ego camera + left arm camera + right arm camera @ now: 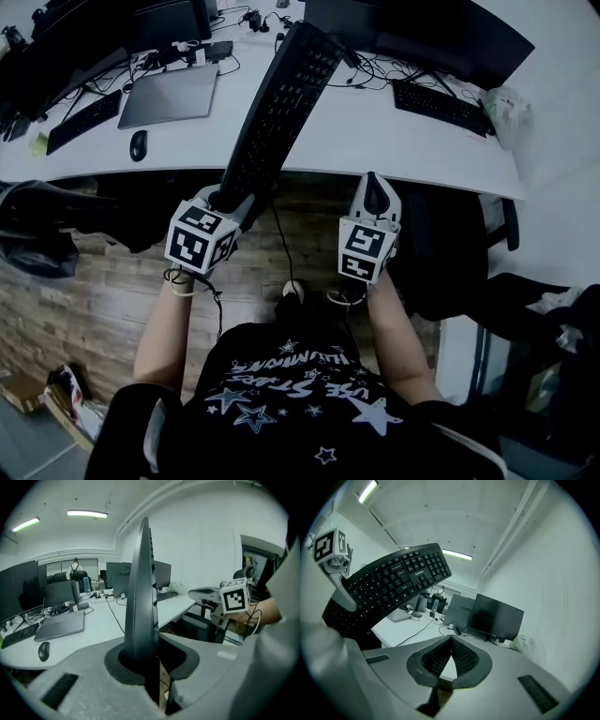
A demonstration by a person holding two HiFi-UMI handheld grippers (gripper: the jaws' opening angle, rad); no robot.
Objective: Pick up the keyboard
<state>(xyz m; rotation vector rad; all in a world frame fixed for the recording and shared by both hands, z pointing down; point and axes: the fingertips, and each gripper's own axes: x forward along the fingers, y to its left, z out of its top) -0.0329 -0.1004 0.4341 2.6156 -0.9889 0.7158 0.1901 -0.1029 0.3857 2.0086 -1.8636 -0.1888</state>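
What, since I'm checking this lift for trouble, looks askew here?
The keyboard is clamped by one end only in the left gripper, sticking out tilted over the desk; the right gripper is shut on nothing beside it.

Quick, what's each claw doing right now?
Left claw: shut on the black plastic computer keyboard, held up edgewise.
Right claw: shut, holding nothing.

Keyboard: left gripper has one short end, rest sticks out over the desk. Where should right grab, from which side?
Likely the long edge facing the right gripper, about mid-length, coming from the right. The keyboard is a thin slab clamped only at its near end by the left gripper, keys turned rightward, so jaws fit across its thickness. Right is shut and empty: open first.
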